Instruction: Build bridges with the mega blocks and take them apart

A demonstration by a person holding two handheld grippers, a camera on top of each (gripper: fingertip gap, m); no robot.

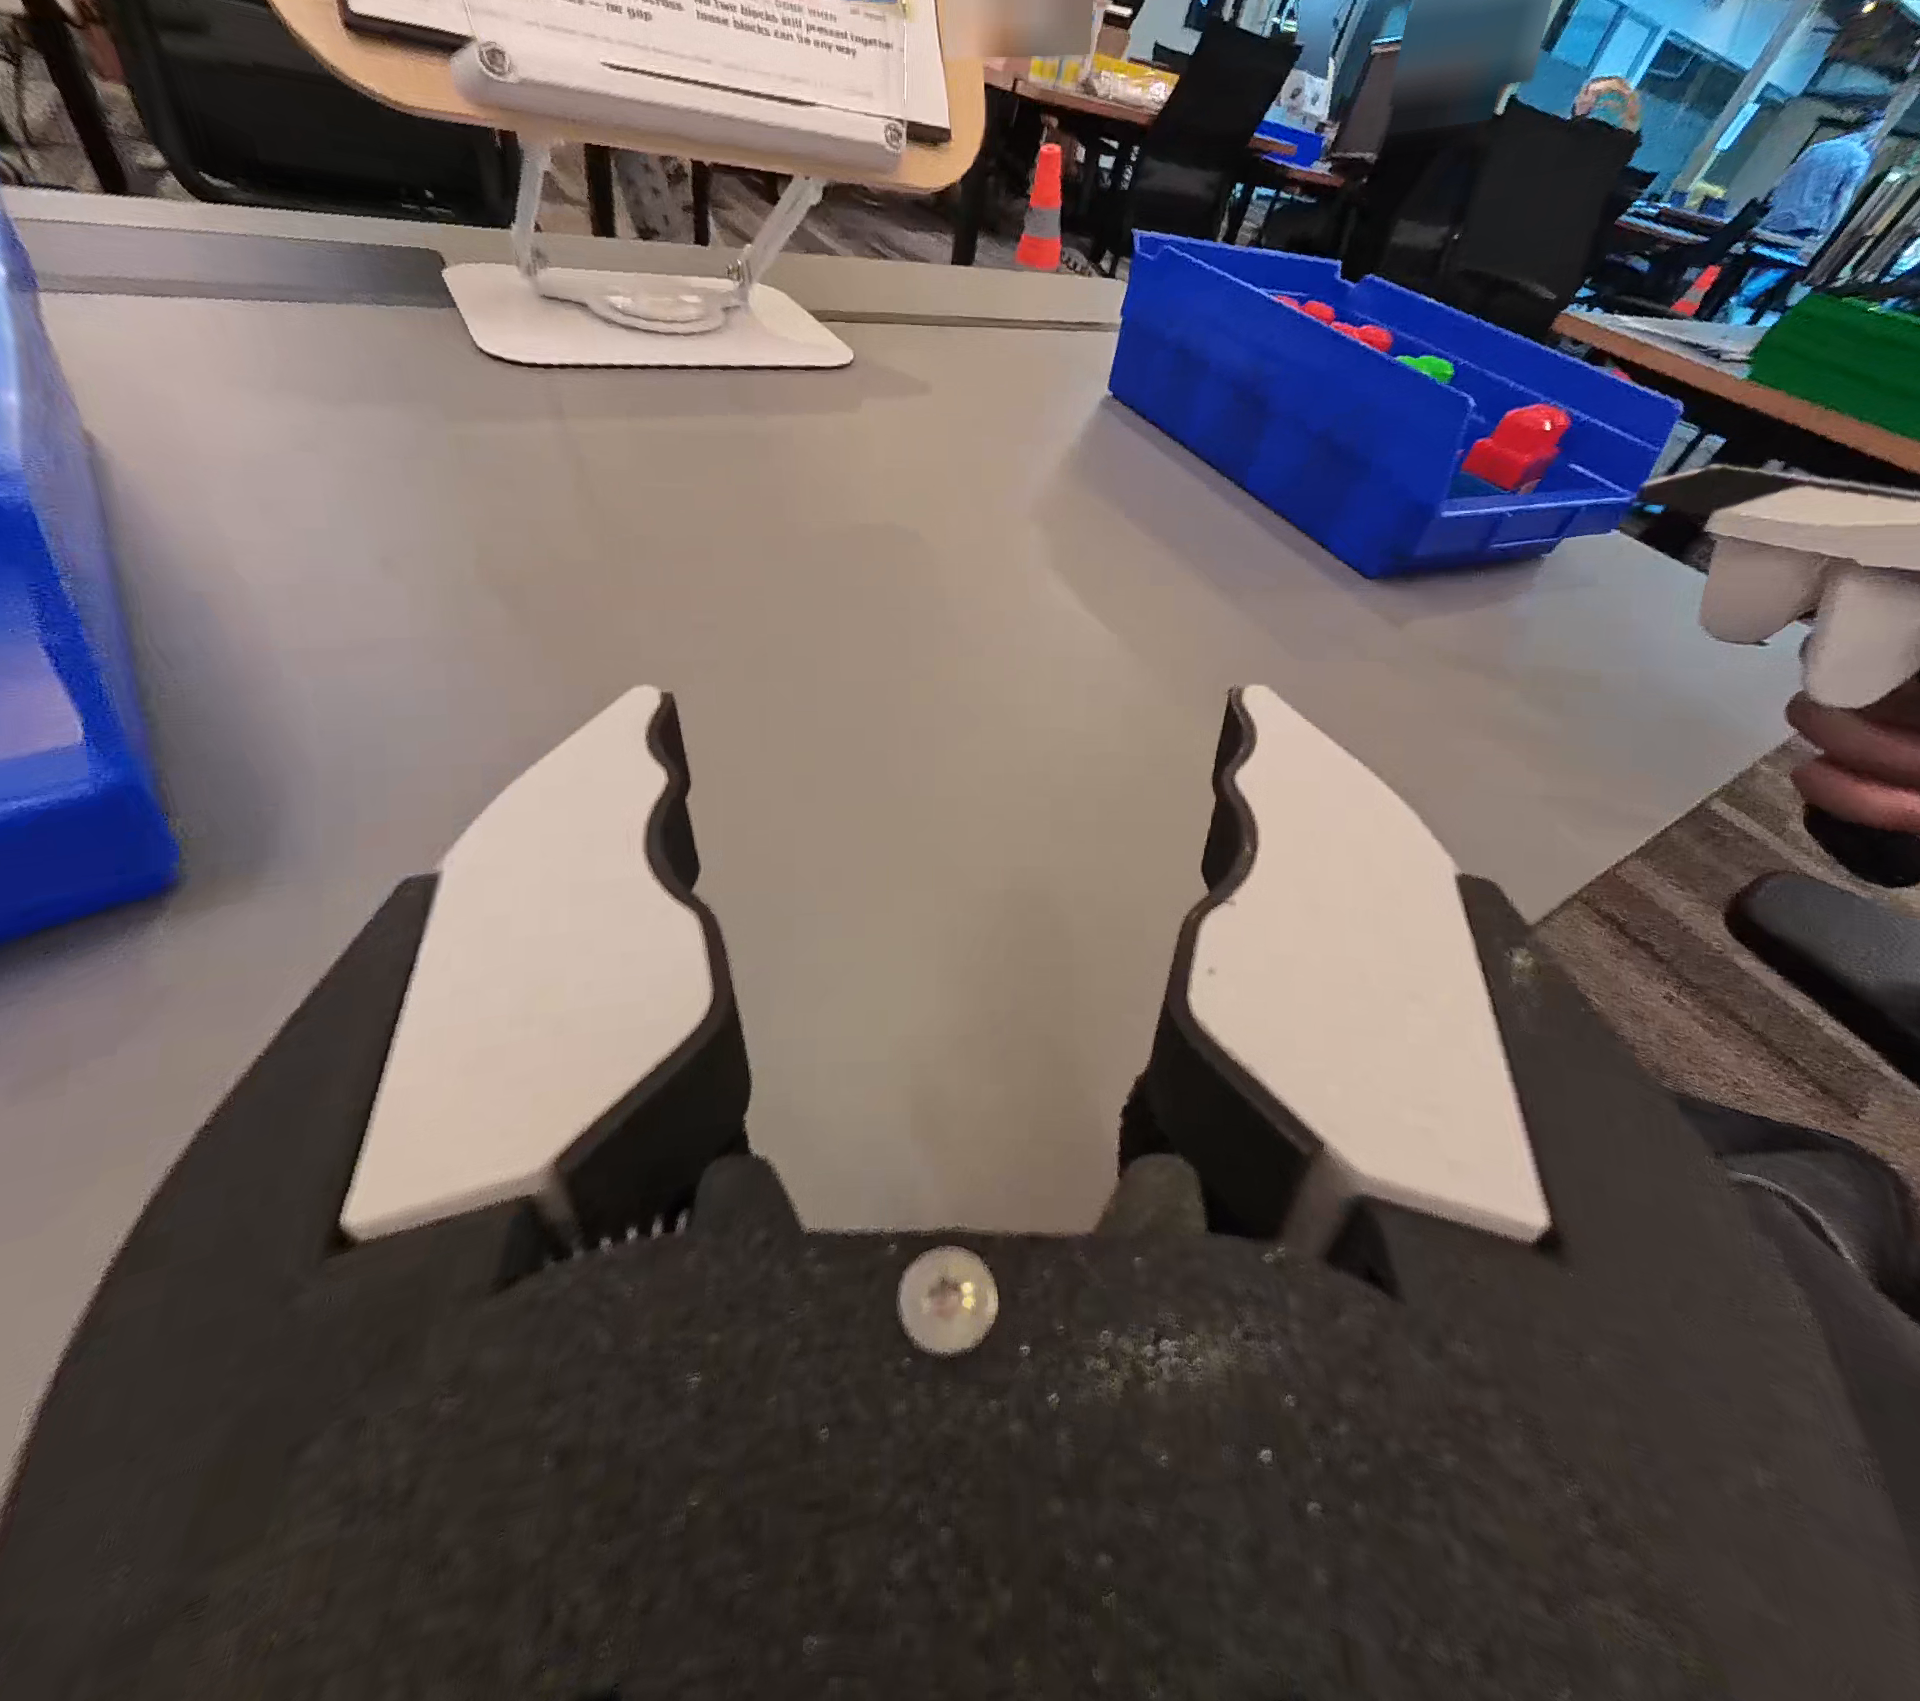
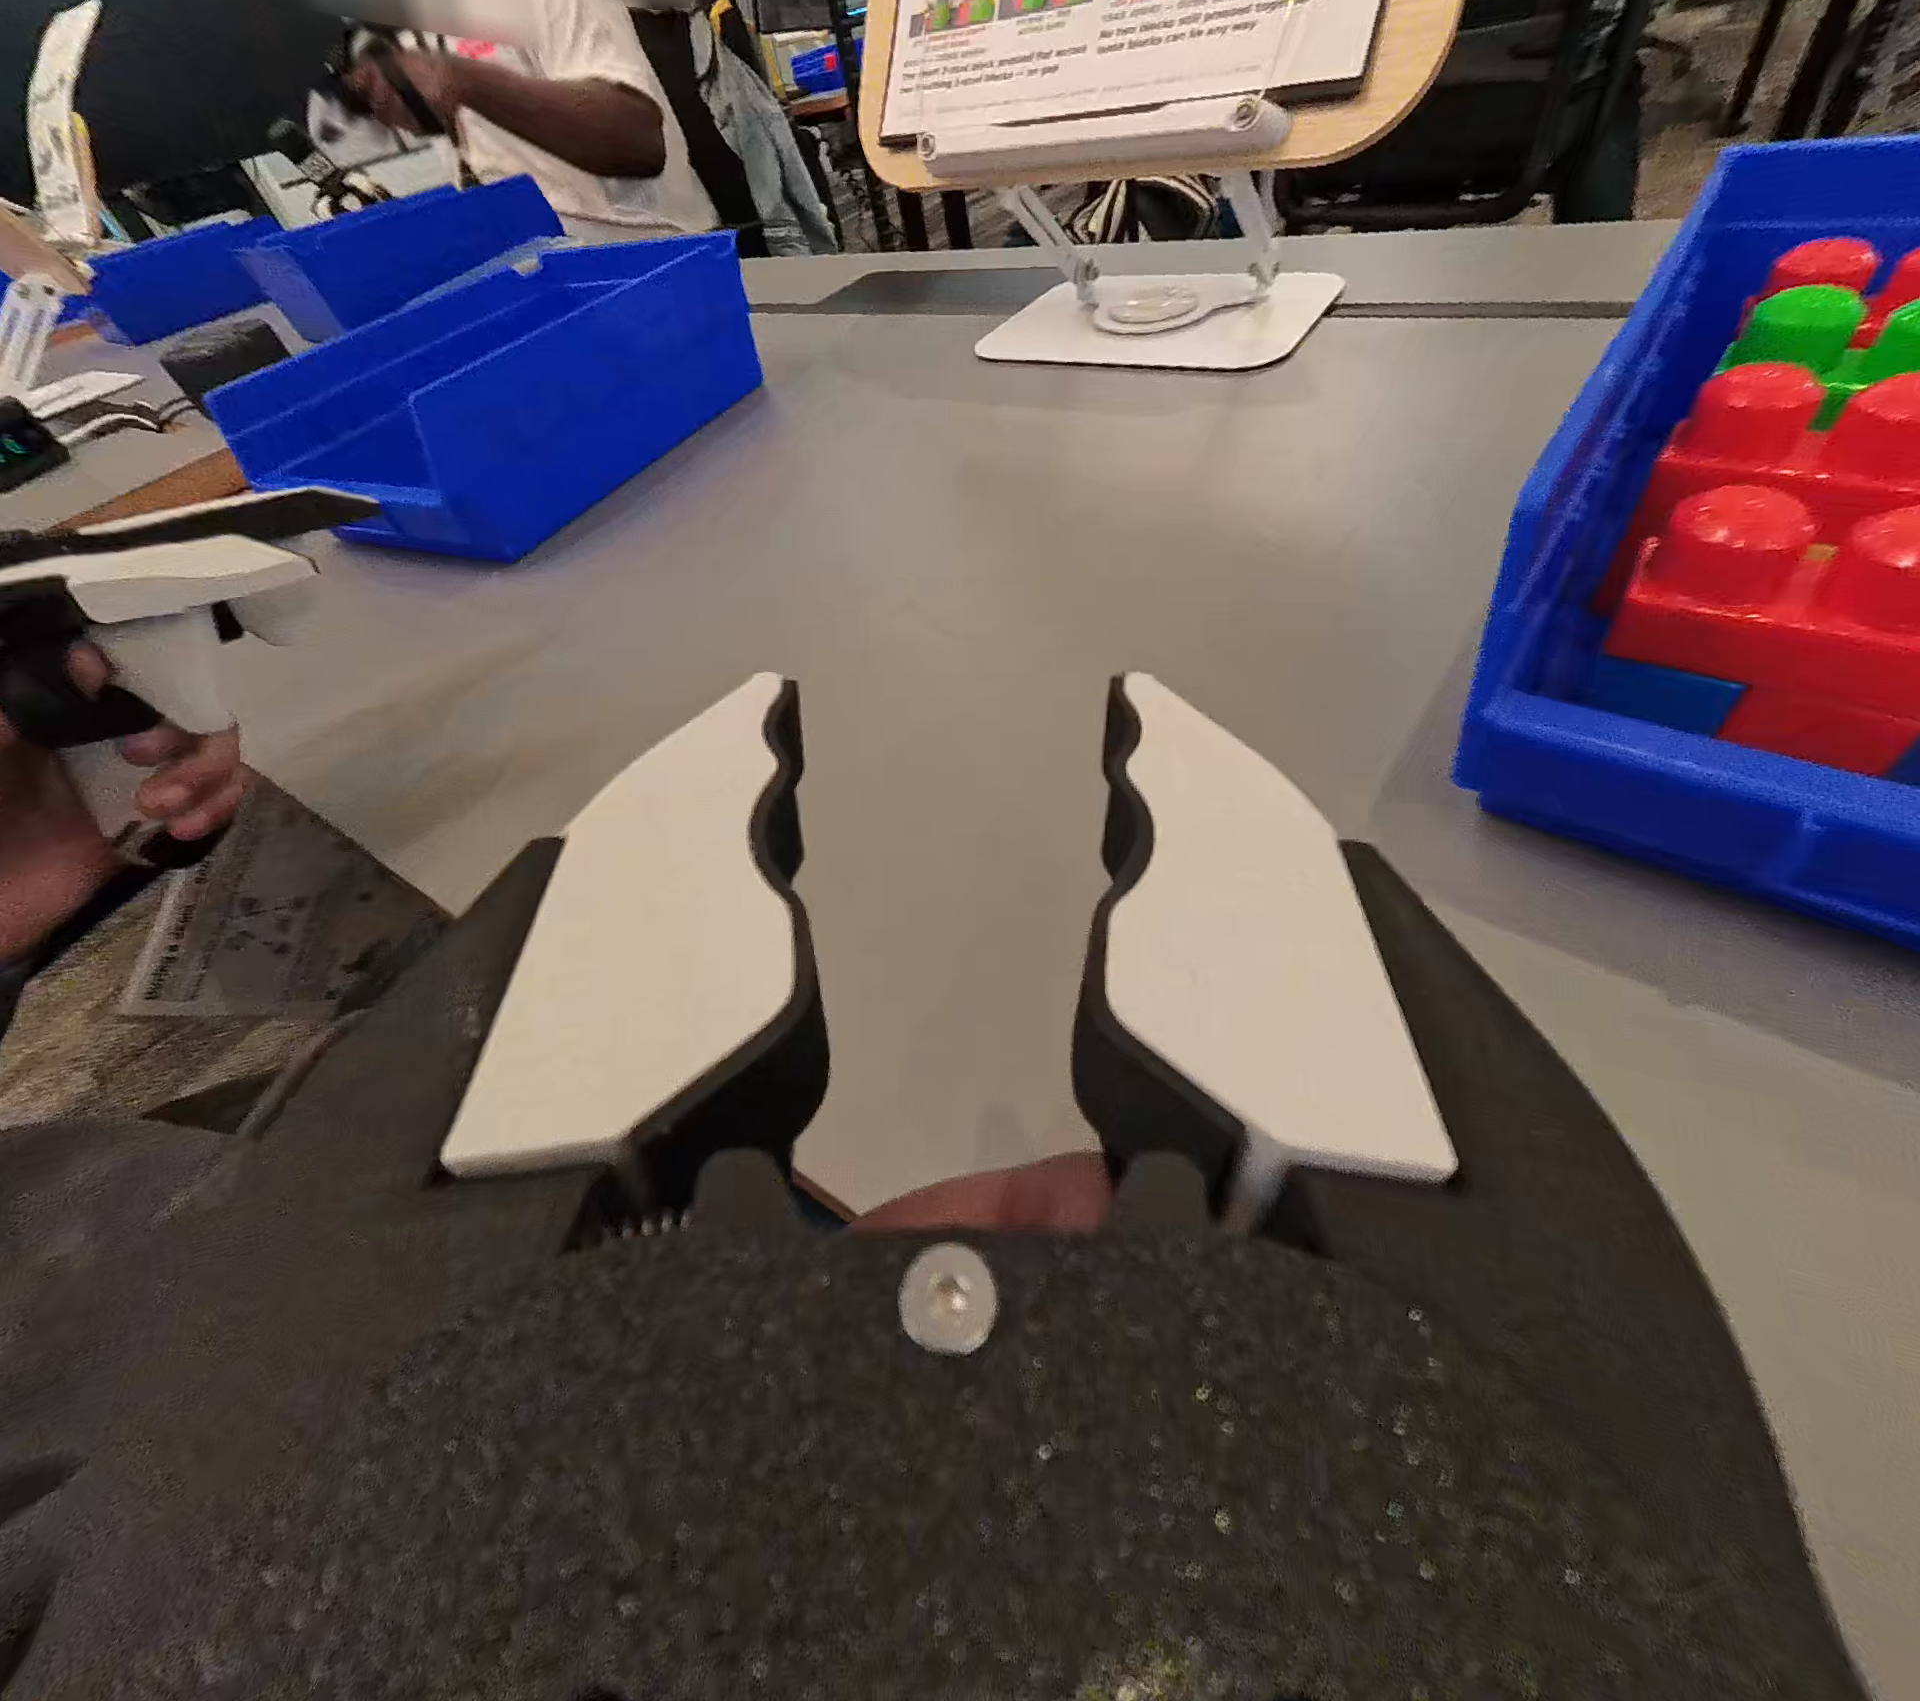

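My left gripper (image 1: 951, 701) is open and empty over the bare grey table (image 1: 831, 612). My right gripper (image 2: 951, 685) is open and empty over the table's front part (image 2: 987, 529). A blue bin (image 2: 1558, 612) at the right holds red blocks (image 2: 1787, 571) and green blocks (image 2: 1803, 326). In the left wrist view the same bin (image 1: 1299, 415) sits at the far right with a red block (image 1: 1517, 441) and a green block (image 1: 1425, 368) in it. An empty blue bin (image 2: 540, 415) stands at the left; its edge shows in the left wrist view (image 1: 62, 716).
An instruction sheet on a wooden board with a white stand (image 1: 665, 311) is at the table's back; it also shows in the right wrist view (image 2: 1164, 321). The right gripper shows at the left view's right edge (image 1: 1808, 550), the left gripper at the right view's left edge (image 2: 166, 550). People and other tables are behind.
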